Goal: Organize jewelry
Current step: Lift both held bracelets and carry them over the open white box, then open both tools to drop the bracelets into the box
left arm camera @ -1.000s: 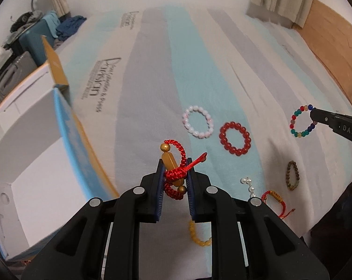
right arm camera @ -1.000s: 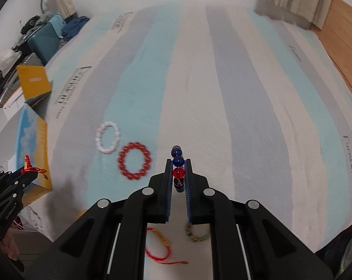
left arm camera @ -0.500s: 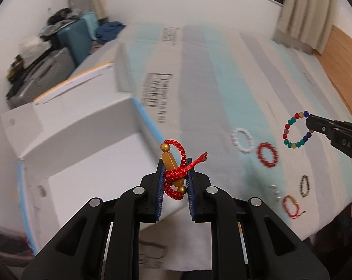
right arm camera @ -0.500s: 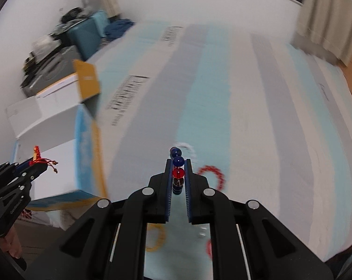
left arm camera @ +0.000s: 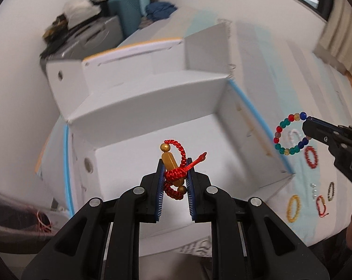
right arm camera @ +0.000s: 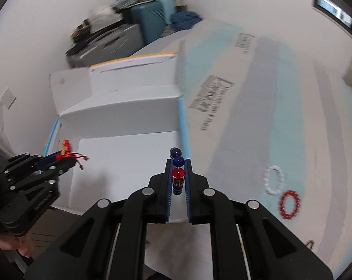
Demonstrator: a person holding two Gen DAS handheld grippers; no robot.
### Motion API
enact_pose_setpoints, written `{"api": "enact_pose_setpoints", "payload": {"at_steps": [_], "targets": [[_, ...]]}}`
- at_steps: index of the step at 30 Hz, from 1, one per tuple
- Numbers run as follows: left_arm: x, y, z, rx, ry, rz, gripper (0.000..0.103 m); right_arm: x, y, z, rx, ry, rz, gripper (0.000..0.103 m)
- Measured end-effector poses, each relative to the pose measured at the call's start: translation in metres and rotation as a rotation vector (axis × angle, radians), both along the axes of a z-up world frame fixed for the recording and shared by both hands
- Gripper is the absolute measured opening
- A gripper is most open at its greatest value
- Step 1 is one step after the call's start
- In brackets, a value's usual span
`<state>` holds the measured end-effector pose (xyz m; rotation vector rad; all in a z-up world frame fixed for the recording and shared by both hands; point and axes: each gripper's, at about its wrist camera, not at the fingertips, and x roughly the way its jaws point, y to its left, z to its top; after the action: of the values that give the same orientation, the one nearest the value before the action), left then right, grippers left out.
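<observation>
Your left gripper [left arm camera: 174,175] clamps red braided cord bracelet [left arm camera: 174,163] directly over open white cardboard box [left arm camera: 152,121] — right gripper [right arm camera: 178,175], pinching multicoloured glass bead bracelet [right arm camera: 177,170], sits over box's right wall.

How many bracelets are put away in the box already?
None that I can see: the white box looks bare inside. Two are in hand. The left gripper jaws clamp the red cord bracelet above the box, and the right gripper jaws clamp the multicolored bead bracelet near its edge. Left on the bed: the white, red bead, yellow, small red cord and brown bracelets.
</observation>
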<state>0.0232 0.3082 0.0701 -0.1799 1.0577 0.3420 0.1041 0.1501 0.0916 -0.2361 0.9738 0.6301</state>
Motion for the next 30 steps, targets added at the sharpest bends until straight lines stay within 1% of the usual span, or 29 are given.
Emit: {"api": "enact_pose_setpoints", "payload": {"at_steps": [2, 4, 7, 11, 15, 19, 24, 27, 28, 30], "targets": [[0.000, 0.011, -0.014, -0.015, 0.032, 0.014, 0.016, 0.000, 0.018, -0.013, -0.023, 0.021, 0.025, 0.009], [0.000, 0.020, -0.030, -0.029, 0.067, 0.023, 0.016, 0.004, 0.035, -0.030, -0.049, 0.063, 0.034, 0.009], [0.004, 0.031, -0.053, -0.063, 0.112, 0.034, 0.016, 0.006, 0.050, -0.053, -0.089, 0.104, 0.046, 0.009], [0.010, 0.038, -0.084, -0.109, 0.181, 0.035, 0.016, 0.015, 0.064, -0.085, -0.152, 0.163, 0.042, 0.009], [0.014, 0.043, -0.105, -0.148, 0.246, 0.025, 0.016, 0.024, 0.073, -0.112, -0.214, 0.214, 0.028, 0.009], [0.016, 0.047, -0.114, -0.158, 0.275, 0.029, 0.016, 0.026, 0.080, -0.129, -0.255, 0.239, 0.021, 0.009], [0.017, 0.049, -0.115, -0.159, 0.296, 0.031, 0.018, 0.023, 0.083, -0.137, -0.274, 0.258, 0.016, 0.009], [0.014, 0.051, -0.114, -0.141, 0.297, 0.047, 0.020, 0.022, 0.084, -0.137, -0.277, 0.257, 0.011, 0.010], [0.013, 0.051, -0.113, -0.137, 0.296, 0.051, 0.020, 0.025, 0.084, -0.135, -0.276, 0.256, 0.008, 0.012], [0.017, 0.045, -0.111, -0.114, 0.297, 0.053, 0.020, 0.024, 0.081, -0.134, -0.265, 0.251, 0.008, 0.024]]}}
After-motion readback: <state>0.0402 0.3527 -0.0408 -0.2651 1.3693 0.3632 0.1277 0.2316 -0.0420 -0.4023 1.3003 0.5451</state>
